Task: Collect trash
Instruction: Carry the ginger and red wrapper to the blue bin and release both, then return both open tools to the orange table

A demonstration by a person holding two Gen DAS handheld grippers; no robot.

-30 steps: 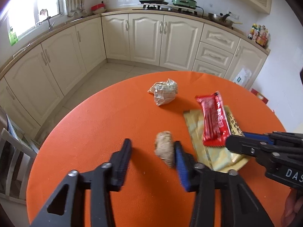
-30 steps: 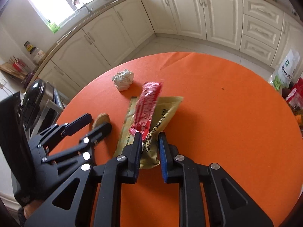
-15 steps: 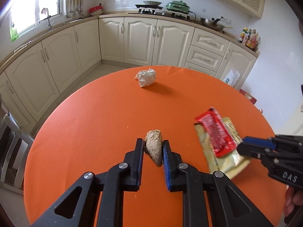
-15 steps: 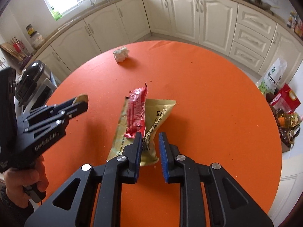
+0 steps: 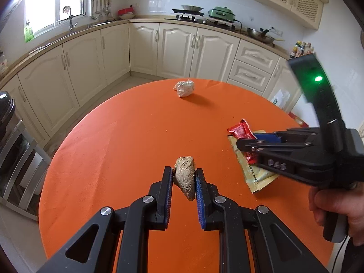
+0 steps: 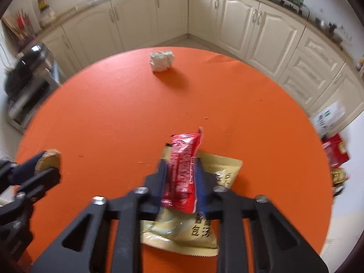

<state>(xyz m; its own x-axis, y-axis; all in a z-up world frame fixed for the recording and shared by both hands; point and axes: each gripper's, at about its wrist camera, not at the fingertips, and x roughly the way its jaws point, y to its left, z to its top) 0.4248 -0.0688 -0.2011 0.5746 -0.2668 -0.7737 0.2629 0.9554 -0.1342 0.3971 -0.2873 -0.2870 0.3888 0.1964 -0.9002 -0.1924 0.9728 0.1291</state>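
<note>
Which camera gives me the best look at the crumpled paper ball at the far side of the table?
The left wrist view shows the crumpled paper ball sharper. The right wrist view shows it too, unobstructed but motion-blurred, on the orange table.

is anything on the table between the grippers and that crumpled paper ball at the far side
Nothing visible: only bare orange table lies before the crumpled paper ball. But the left gripper already holds a brown lump, the right gripper the red wrapper.

Daylight floods in from the window [image 5: 54,4] at the upper left of the left wrist view, blown out white. The crumpled paper ball [image 5: 184,88] casts a soft shadow to its right on the bench [image 5: 127,136]. Fisheye bending curves the cabinets; corners go black. The right wrist view is motion-blurred throughout, worst lower centre.
</note>
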